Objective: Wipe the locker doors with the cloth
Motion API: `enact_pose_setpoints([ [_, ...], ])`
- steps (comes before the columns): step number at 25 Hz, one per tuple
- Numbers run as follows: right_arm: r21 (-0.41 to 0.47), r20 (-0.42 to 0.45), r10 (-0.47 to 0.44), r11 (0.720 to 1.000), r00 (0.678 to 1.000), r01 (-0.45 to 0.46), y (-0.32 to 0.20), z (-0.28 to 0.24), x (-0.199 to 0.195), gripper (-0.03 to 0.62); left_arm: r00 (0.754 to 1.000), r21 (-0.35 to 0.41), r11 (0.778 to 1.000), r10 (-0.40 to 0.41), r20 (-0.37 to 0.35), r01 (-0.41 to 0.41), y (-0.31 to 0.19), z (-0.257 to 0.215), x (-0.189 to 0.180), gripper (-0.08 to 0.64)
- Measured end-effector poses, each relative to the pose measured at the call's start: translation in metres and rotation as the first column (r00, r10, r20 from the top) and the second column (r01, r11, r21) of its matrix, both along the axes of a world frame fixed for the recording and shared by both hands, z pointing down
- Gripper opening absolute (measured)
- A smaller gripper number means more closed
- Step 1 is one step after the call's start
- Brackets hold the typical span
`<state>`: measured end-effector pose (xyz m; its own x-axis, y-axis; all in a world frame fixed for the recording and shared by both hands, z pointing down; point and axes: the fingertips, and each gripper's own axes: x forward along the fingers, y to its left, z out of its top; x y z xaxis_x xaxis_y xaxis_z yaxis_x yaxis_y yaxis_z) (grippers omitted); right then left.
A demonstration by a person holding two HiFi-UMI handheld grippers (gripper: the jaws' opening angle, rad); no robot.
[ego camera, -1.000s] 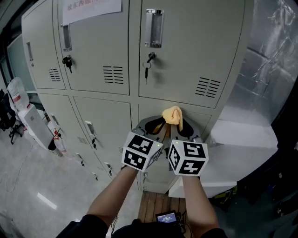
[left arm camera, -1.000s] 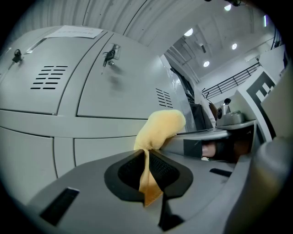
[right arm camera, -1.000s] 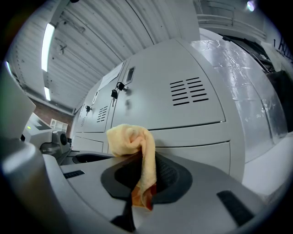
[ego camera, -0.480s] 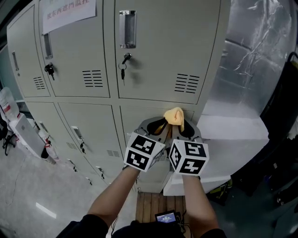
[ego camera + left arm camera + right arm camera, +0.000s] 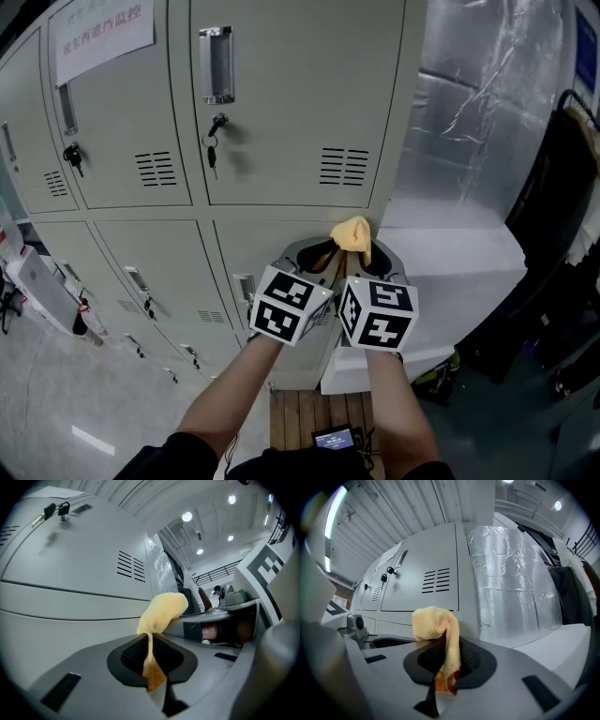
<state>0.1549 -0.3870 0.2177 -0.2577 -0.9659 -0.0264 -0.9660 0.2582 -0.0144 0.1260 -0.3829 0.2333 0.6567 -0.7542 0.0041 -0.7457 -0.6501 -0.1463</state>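
A yellow cloth (image 5: 352, 234) is bunched up against the lower locker door (image 5: 272, 251), just under the seam below the upper right door (image 5: 291, 103). My left gripper (image 5: 322, 251) and right gripper (image 5: 368, 253) sit side by side, each shut on one end of it. In the left gripper view the cloth (image 5: 161, 611) rises from the closed jaws as a rounded lump. In the right gripper view the cloth (image 5: 436, 625) folds over and hangs down between the closed jaws. The vented upper door (image 5: 436, 581) stands behind it.
The upper doors carry a metal handle (image 5: 217, 64) and hanging keys (image 5: 212, 142). A paper notice (image 5: 98, 33) is stuck at the top left. Right of the lockers are a foil-wrapped panel (image 5: 487, 103), a white ledge (image 5: 459, 262) and dark clothing (image 5: 562, 187). Wooden slats (image 5: 309, 412) lie below.
The lockers have slid left in the head view, so both grippers and the cloth now sit further right along the lower row, nearer the foil panel. Both grips are unchanged.
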Motion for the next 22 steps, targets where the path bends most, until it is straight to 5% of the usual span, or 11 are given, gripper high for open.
enact_pose_setpoints([
  [22, 0.011, 0.032, 0.008, 1.000, 0.999, -0.008, 0.005, 0.002, 0.013, 0.071, 0.999, -0.007, 0.999, 0.043, -0.026, -0.043, 0.005, 0.001, 0.013, 0.043],
])
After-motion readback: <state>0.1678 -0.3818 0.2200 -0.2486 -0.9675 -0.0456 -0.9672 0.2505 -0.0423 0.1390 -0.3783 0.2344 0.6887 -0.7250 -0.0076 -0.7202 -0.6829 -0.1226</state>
